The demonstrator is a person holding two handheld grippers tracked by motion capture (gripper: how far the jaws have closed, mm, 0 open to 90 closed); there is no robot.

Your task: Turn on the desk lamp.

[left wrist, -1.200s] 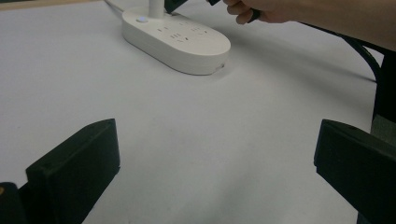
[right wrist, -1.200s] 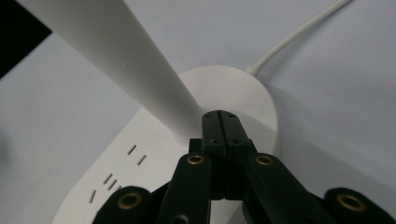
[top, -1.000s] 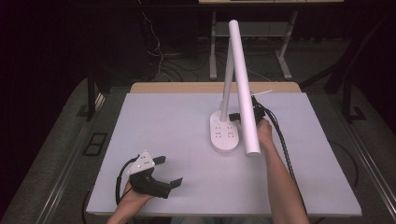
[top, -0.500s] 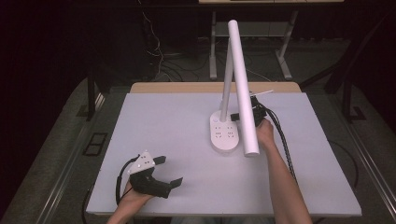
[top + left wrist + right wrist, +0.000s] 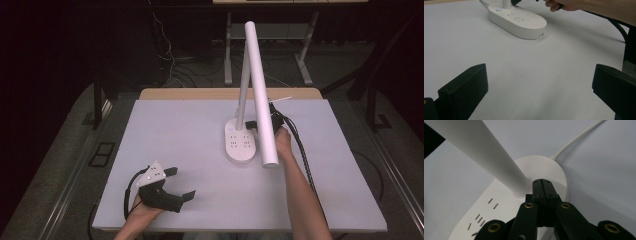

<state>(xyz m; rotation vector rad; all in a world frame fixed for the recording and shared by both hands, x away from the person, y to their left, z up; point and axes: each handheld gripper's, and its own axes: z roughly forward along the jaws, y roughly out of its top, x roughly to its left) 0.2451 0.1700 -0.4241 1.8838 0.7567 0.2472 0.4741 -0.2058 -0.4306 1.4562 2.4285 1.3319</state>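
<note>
A white desk lamp stands mid-table on an oval base (image 5: 240,146) with socket slots, showing as a low white slab (image 5: 517,18) in the left gripper view. Its stem (image 5: 243,82) rises to a long white bar head (image 5: 261,100). My right gripper (image 5: 249,123) is shut with nothing between its jaws, partly hidden behind the bar head. Its tips (image 5: 542,183) sit just above the base (image 5: 549,168), right beside the foot of the stem (image 5: 481,152). My left gripper (image 5: 181,184) rests open near the front left of the table, its jaws (image 5: 539,92) wide apart over bare tabletop.
The lamp's white cable (image 5: 574,141) runs off the base toward the table's back edge. The right gripper's black cable (image 5: 300,150) trails along the forearm. The pale table (image 5: 170,135) spreads wide to the left of the lamp. Dark floor with cables and desk legs lies behind.
</note>
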